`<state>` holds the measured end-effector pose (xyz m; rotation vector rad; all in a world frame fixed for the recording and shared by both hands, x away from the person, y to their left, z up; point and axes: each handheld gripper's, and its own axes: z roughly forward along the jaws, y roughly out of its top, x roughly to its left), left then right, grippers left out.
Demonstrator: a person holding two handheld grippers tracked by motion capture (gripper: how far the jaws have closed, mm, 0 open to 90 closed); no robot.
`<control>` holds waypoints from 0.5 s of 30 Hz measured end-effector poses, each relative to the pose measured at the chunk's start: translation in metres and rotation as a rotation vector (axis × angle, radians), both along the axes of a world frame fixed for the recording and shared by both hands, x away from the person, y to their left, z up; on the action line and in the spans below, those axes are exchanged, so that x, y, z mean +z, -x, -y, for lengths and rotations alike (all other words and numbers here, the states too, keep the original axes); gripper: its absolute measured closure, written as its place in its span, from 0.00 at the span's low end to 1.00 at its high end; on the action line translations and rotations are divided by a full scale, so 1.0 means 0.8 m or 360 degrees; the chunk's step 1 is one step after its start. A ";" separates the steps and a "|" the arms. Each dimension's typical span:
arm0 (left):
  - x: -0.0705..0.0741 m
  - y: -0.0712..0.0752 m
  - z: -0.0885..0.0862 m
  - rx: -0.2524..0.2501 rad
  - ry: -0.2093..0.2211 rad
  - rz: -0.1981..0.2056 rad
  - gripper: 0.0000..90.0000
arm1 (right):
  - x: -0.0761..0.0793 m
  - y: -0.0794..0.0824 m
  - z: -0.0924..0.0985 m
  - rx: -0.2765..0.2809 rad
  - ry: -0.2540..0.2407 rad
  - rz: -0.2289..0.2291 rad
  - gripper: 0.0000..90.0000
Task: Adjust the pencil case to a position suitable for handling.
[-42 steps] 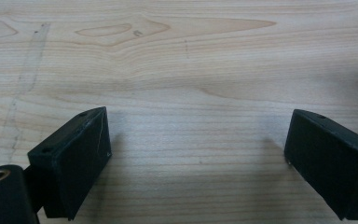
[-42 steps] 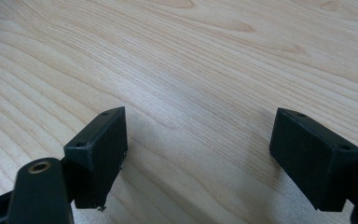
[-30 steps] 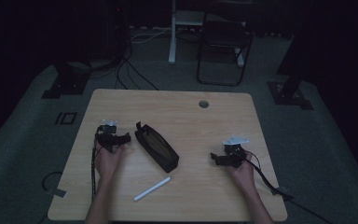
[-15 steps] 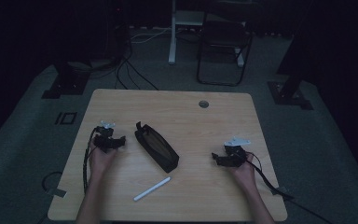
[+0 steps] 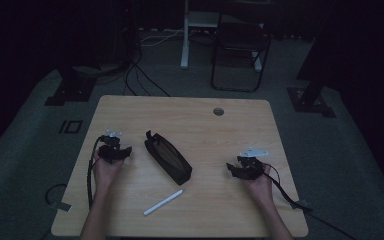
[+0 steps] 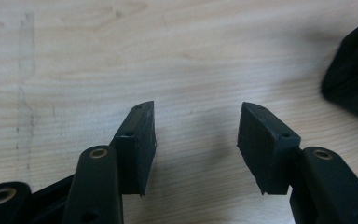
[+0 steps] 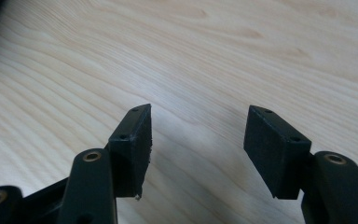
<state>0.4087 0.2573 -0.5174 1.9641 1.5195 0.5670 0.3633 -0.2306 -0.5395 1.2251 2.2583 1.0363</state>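
progress: nothing grabbed yet | left tongs [image 5: 122, 151] and right tongs [image 5: 231, 169] half-spread, just been closing on air | pencil case [image 5: 168, 156] and pen [image 5: 163, 202] untouched on bench [image 5: 240, 130]

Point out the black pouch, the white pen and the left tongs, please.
Pouch [image 5: 168, 157], high view: middle of its open top.
Pen [image 5: 163, 202], high view: middle of its barrel.
Left tongs [image 5: 124, 151], high view: between the jaw tips, which stand apart with nothing between them.
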 end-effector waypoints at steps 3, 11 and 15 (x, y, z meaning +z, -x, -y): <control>0.013 0.004 0.003 -0.0024 -0.0005 0.0039 0.51 | 0.008 0.006 -0.006 0.0006 -0.0001 0.0020 0.45; 0.045 0.009 0.011 -0.0063 -0.0005 0.0131 0.49 | 0.024 0.018 -0.017 0.0039 -0.0027 0.0074 0.46; 0.063 0.012 0.017 -0.0086 0.0033 0.0195 0.49 | 0.036 0.027 -0.030 0.0085 -0.0041 0.0112 0.48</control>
